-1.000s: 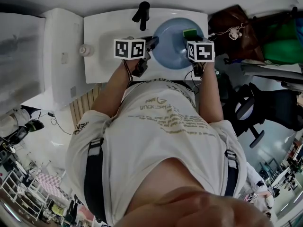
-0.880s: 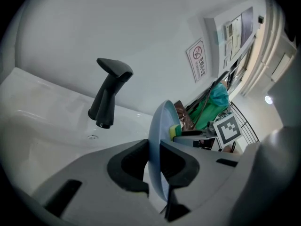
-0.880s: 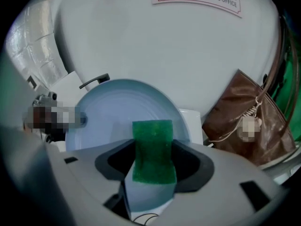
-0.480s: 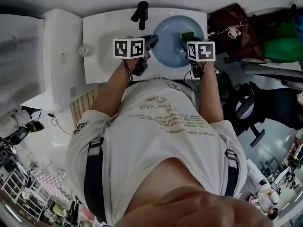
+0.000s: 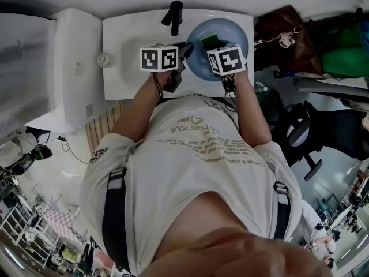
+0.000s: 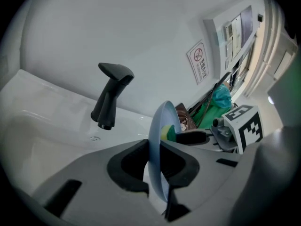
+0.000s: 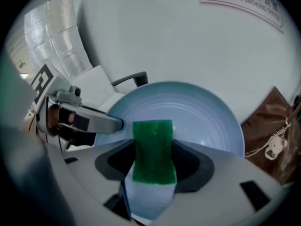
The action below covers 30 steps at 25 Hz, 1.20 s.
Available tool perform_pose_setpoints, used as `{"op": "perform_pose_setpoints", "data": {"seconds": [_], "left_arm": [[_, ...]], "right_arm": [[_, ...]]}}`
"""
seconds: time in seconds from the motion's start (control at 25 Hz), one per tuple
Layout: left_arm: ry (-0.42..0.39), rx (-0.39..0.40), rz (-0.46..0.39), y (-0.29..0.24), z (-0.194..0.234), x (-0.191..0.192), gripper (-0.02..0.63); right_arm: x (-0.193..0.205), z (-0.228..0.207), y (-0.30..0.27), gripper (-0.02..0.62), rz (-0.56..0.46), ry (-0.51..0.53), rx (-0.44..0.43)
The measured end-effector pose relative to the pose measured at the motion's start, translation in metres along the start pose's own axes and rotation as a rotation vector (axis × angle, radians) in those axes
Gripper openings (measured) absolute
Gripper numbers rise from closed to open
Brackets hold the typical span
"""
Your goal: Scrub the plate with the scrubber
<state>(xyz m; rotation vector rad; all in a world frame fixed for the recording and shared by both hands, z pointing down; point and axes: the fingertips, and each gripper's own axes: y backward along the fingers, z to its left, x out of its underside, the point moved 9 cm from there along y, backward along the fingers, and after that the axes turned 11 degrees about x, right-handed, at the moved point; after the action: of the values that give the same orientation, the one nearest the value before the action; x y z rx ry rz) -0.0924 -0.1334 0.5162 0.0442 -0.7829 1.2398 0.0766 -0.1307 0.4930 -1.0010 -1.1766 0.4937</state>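
Plate stands on edge over sink, rim clenched in L claw. R claw grips green scrubber, which sits flat against plate's face. Scrubbing looks under way, not finished. No dirt or suds visible, so can't say how much is left; rinse and put-down prob. still to come. Vs a sec ago: scrubber and R claw slid from plate's right side toward centre-left. L claw and plate unmoved.

The plate is pale blue, the scrubber bright green with a yellow layer, the tap matt black, the sink white, the bag brown.
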Motion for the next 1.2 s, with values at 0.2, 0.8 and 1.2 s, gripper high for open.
{"op": "perform_pose_setpoints", "data": {"seconds": [0.2,0.8,1.2], "left_arm": [[0.05,-0.031,-0.06,0.007,0.006,-0.005,0.057],[0.062,-0.012,-0.111,0.012,0.006,-0.008,0.057],[0.069,-0.04,-0.126,0.007,0.002,-0.005,0.057]], "right_arm": [[0.006,0.021,-0.005,0.249,0.02,0.07,-0.028],[0.037,-0.056,0.001,0.249,0.058,-0.157,0.055],[0.046,-0.025,-0.001,0.249,0.097,-0.107,-0.027]]}}
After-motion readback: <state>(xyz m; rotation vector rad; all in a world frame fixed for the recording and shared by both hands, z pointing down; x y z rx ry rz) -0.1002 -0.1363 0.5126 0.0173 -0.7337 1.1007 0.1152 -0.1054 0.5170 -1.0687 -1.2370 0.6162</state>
